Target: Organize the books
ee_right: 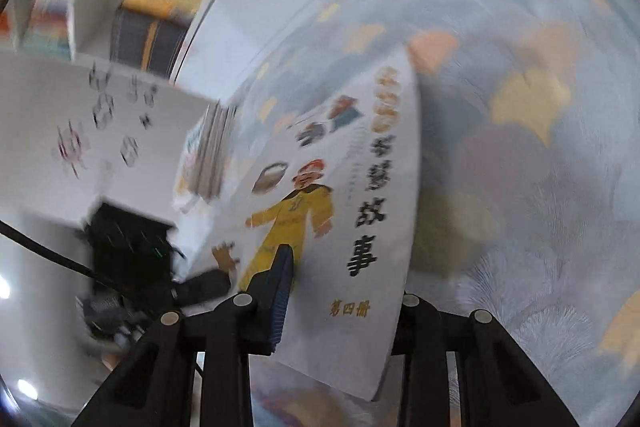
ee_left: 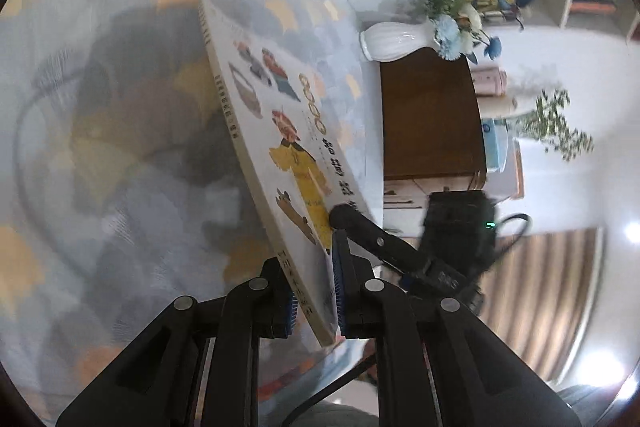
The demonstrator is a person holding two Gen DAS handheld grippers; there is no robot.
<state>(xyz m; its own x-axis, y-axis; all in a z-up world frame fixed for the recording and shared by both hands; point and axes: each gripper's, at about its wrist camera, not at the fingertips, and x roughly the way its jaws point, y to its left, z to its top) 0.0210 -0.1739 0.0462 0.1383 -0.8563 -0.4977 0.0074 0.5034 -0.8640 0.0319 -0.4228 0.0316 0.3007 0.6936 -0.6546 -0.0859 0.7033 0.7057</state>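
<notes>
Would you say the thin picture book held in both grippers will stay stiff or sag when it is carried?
The picture book is probably light and a little floppy: it is thin, and its cover bows slightly in the right wrist view. The glossy-looking cover may slip, though the left gripper clamps its lower edge.

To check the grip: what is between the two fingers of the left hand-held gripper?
In the left wrist view, the book's lower edge sits between the left hand-held gripper's blue-padded fingers, which are shut on it.
</notes>
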